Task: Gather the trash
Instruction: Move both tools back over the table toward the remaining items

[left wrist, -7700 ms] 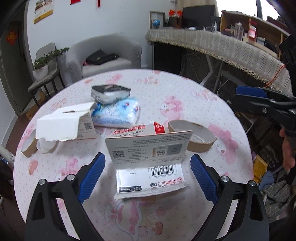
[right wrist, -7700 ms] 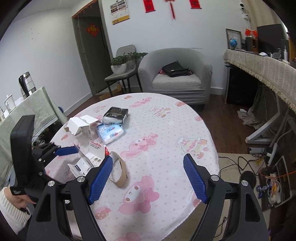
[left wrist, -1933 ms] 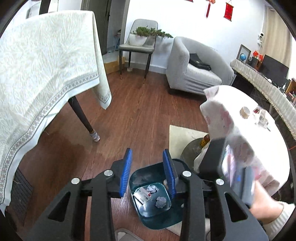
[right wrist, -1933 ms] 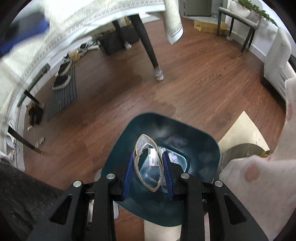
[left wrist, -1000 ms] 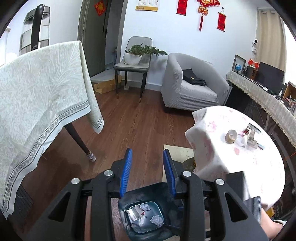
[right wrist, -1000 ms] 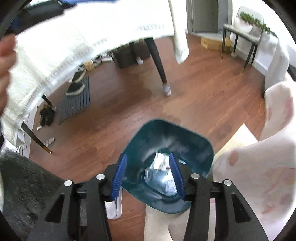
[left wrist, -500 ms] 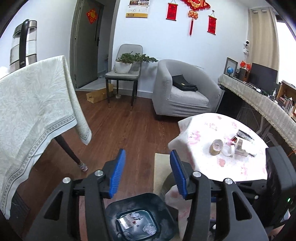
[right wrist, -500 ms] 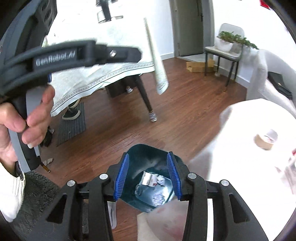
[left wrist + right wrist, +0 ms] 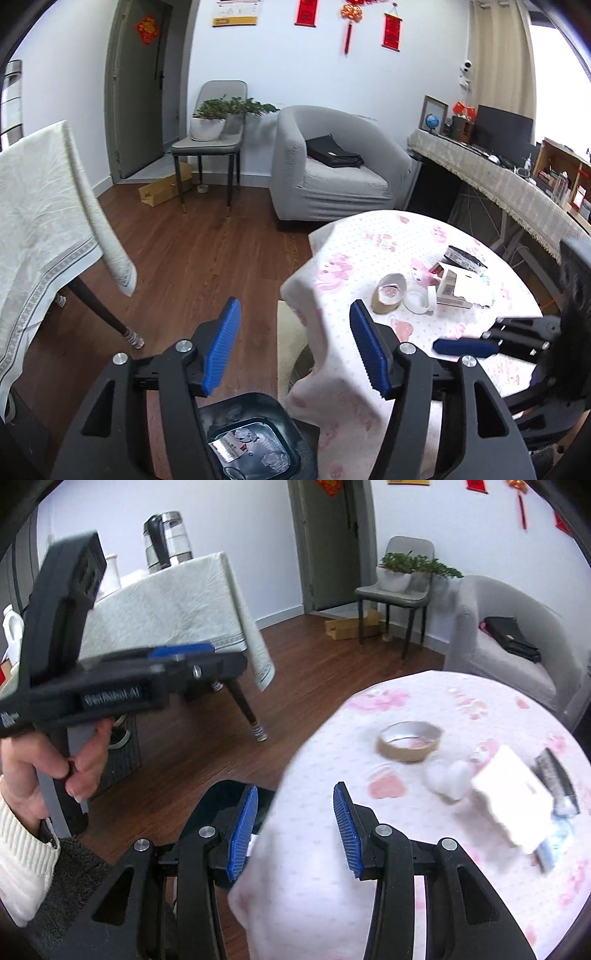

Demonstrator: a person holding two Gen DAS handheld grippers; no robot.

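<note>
Trash bin holds several scraps; one cardboard ring on the table; both grippers' fingers apart, empty.

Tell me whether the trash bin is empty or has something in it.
Has something in it: the trash bin holds crumpled paper and a flattened package at the bottom.

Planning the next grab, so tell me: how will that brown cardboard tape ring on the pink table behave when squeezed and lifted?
The cardboard ring looks thin-walled and hollow, so probably light and easily squashed. It lies flat on the table, so it likely won't roll unless tipped on edge.
</note>
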